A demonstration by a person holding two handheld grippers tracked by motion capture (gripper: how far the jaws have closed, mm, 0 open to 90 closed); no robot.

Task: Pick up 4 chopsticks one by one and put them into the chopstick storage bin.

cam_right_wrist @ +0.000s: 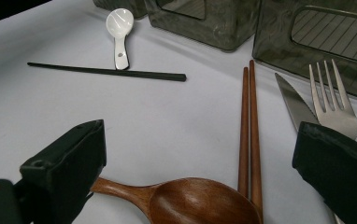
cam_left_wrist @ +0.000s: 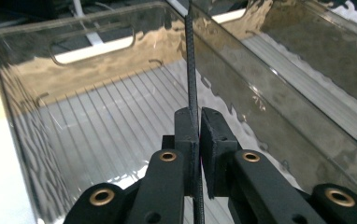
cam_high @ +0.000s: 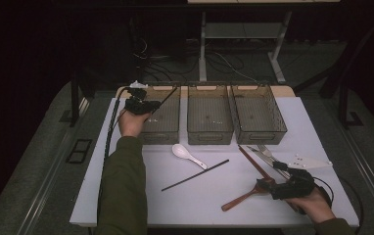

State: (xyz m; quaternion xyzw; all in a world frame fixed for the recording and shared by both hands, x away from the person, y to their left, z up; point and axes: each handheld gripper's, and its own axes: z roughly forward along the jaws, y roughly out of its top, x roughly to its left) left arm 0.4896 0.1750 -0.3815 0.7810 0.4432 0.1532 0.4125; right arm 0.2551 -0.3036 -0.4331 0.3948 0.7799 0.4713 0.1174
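Three clear bins (cam_high: 209, 120) stand in a row. Near the bins lie two spoons — one white (cam_high: 187, 154), one wooden (cam_high: 246, 196) — plus two black chopsticks (cam_high: 195, 175), two brown chopsticks (cam_right_wrist: 249, 126), one fork (cam_right_wrist: 335, 109) and one knife (cam_right_wrist: 296, 102).

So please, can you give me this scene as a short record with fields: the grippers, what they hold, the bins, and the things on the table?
left gripper: shut on a black chopstick, over the left bin
right gripper: open, above the wooden spoon
bins: three clear bins in a row, middle bin, right bin
on table: second black chopstick, white spoon, brown chopsticks, knife, fork
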